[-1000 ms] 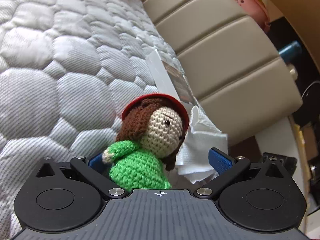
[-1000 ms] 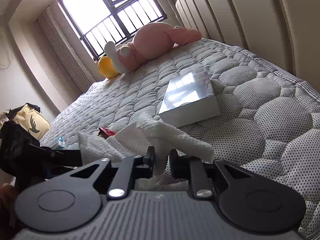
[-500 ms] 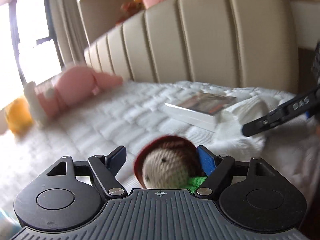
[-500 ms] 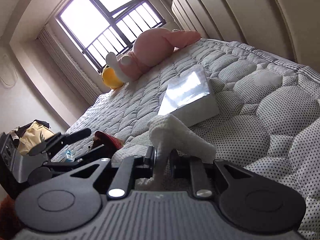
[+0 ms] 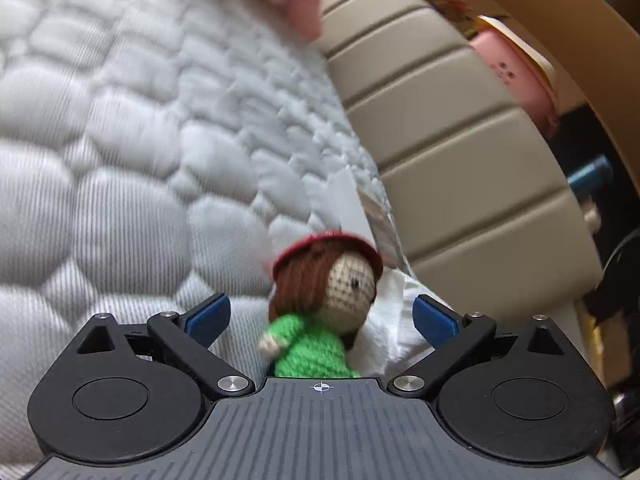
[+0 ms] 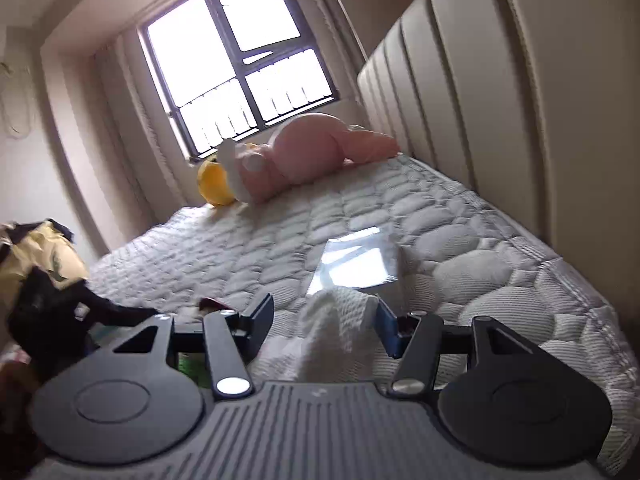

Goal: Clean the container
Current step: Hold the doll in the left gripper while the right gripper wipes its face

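A crocheted doll (image 5: 320, 344) with a green body, brown hair and a red hat lies on the quilted mattress (image 5: 120, 184). It sits between the blue pads (image 5: 208, 316) of my left gripper (image 5: 320, 312), which is open and not touching it. A crumpled white paper towel (image 5: 396, 320) lies beside the doll. In the right wrist view the paper towel (image 6: 336, 320) stands loose between the spread fingers of my right gripper (image 6: 324, 316), which is open. A flat silvery box (image 6: 356, 260) lies on the mattress just beyond the towel.
A beige padded headboard (image 6: 500, 100) runs along the right. A pink plush toy (image 6: 304, 156) and a yellow one (image 6: 214, 180) lie at the far end under the window (image 6: 240, 68). Dark gear and a yellow bag (image 6: 44, 256) sit off the mattress's left edge.
My right gripper has opened and let go of the paper towel it was pinching. The left wrist view has swung about; the doll stays between its open fingers.
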